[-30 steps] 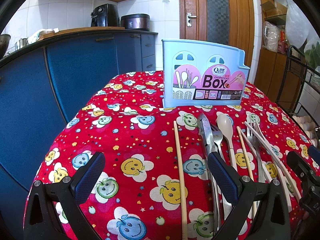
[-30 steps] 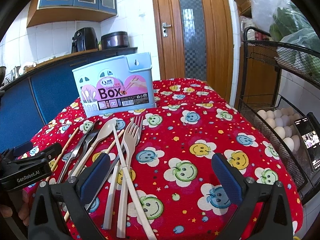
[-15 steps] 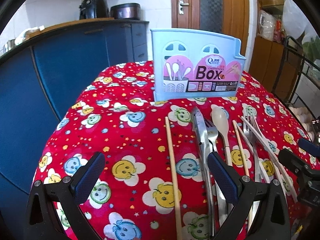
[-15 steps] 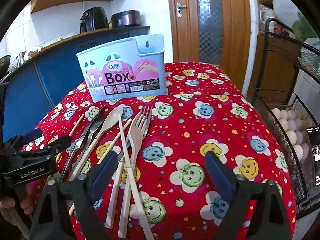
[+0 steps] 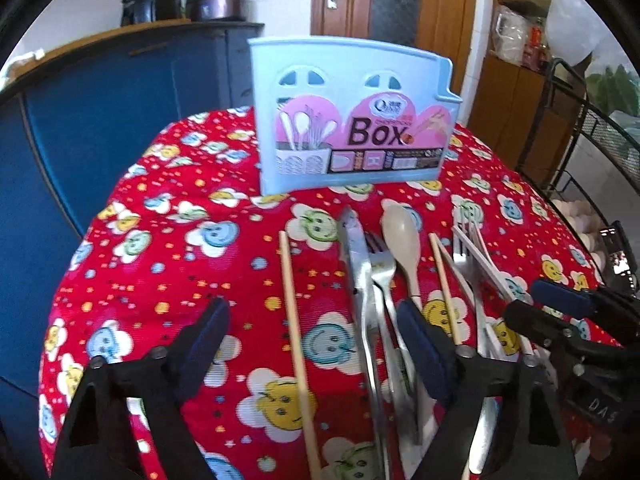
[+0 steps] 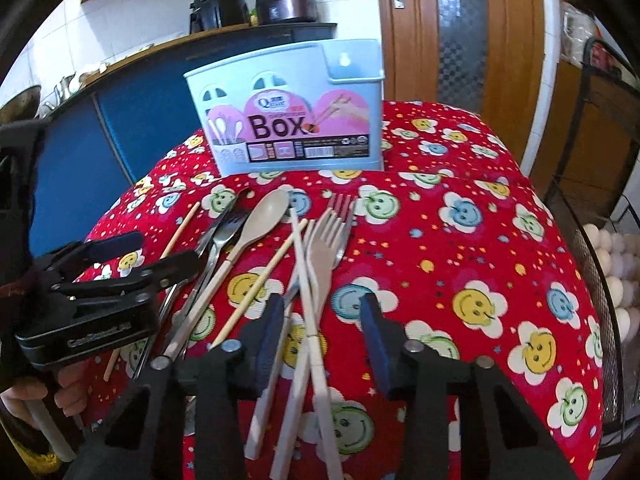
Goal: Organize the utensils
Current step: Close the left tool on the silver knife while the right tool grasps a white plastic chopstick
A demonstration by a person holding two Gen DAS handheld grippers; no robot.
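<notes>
A light blue utensil box (image 5: 352,116) stands upright at the far side of the red smiley tablecloth (image 5: 180,240); it also shows in the right wrist view (image 6: 288,116). In front of it lie a wooden chopstick (image 5: 292,312), a metal knife (image 5: 360,272), a metal fork (image 5: 382,264), a beige spoon (image 6: 264,220), a beige fork (image 6: 324,248) and white chopsticks (image 6: 306,284). My left gripper (image 5: 316,340) is open, low over the chopstick and the knife. My right gripper (image 6: 320,336) is open, its jaws astride the beige fork's handle and the white chopsticks.
A blue kitchen counter (image 5: 100,112) runs behind and left of the table. A black wire rack (image 6: 608,240) with eggs stands at the right edge. A wooden door (image 6: 460,40) is behind the box. The right half of the cloth (image 6: 500,260) carries no utensils.
Both grippers have moved forward and down towards the utensils. The right gripper's jaws have narrowed and shifted left over the beige fork and white chopsticks.
</notes>
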